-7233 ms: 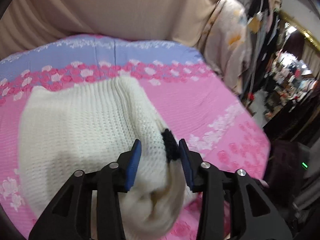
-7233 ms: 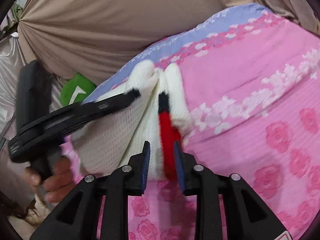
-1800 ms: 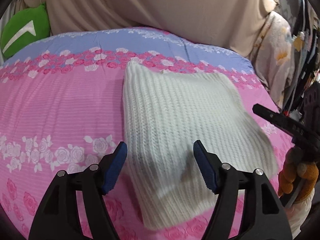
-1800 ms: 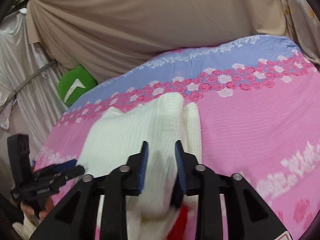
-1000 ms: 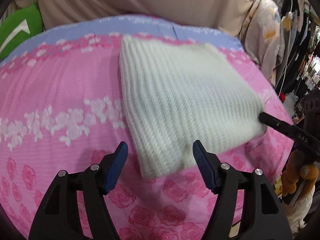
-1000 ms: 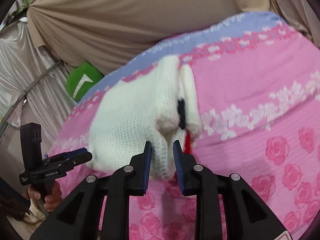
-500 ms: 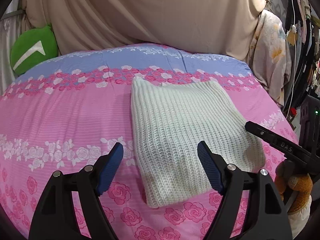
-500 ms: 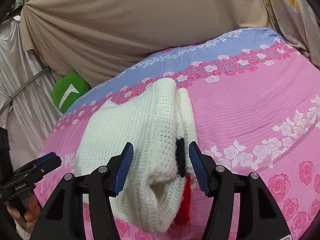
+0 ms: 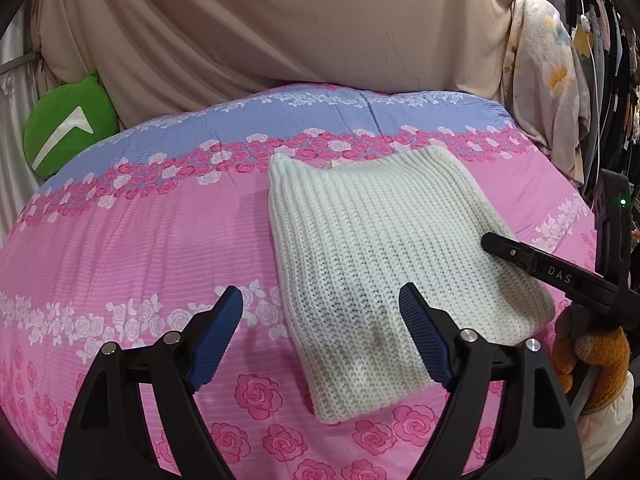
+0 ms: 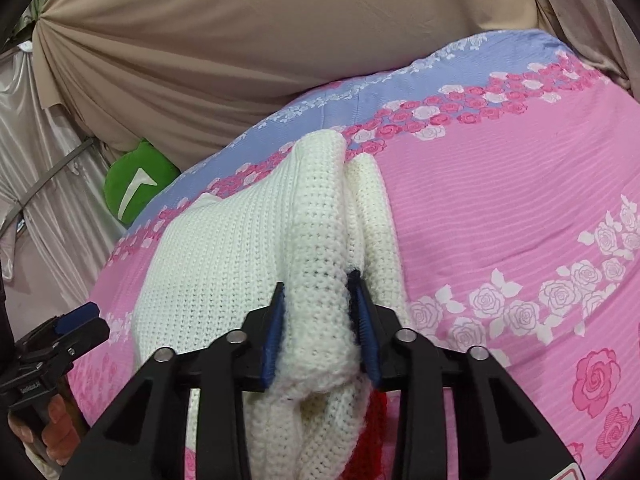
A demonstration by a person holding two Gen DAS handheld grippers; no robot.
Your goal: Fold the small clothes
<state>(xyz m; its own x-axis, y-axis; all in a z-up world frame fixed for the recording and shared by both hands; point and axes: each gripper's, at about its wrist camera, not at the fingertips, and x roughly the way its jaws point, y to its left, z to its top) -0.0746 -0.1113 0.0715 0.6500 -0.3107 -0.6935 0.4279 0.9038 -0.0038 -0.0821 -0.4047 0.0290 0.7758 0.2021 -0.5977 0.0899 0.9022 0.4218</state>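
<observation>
A folded cream knit sweater (image 9: 384, 256) lies on the pink rose bedspread (image 9: 132, 240). My left gripper (image 9: 322, 336) is open and empty, hovering over the sweater's near left corner. My right gripper (image 10: 320, 332) is shut on the sweater's thick folded edge (image 10: 316, 300), where a red and black trim (image 10: 374, 428) shows under it. In the left wrist view the right gripper (image 9: 552, 272) sits at the sweater's right edge. In the right wrist view the left gripper (image 10: 60, 332) is at the far left, clear of the sweater.
A green cushion (image 9: 64, 128) sits at the back left of the bed. A beige curtain (image 9: 280, 20) hangs behind. Hanging clothes (image 9: 560, 60) crowd the right side. The bedspread has a blue band (image 9: 340, 108) at the far edge.
My right gripper has closed from open onto the sweater's folded edge. My left gripper stays open and has hardly moved.
</observation>
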